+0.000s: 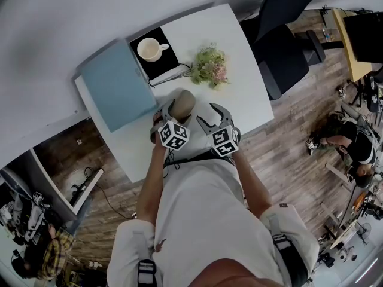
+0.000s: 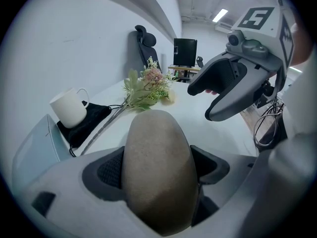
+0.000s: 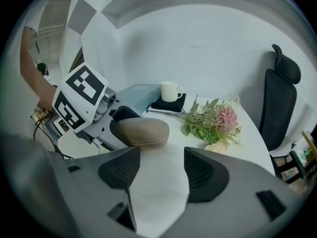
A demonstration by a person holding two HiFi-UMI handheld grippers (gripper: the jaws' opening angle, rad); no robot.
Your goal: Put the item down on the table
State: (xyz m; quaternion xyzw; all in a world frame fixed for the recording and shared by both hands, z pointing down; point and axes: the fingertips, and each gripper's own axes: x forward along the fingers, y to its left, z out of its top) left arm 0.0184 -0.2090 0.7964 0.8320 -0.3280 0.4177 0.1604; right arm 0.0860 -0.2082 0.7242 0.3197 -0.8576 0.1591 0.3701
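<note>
seemingly left gripper (image 1: 175, 111) clamps the tan case (image 1: 185, 99); right gripper (image 1: 212, 118) gapes empty.

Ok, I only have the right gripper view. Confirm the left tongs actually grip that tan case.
Observer: Confirmed. The left gripper view shows the tan case pinched between both pads of the left tongs.
Operator: Now give me my right tongs' position.
Observer: The head view shows the right tongs open and empty, right of the case, over the white table near its front edge.
Operator: Report what's left of the case.
Observer: A pale blue folder lies flat there, covering the table's left part.
</note>
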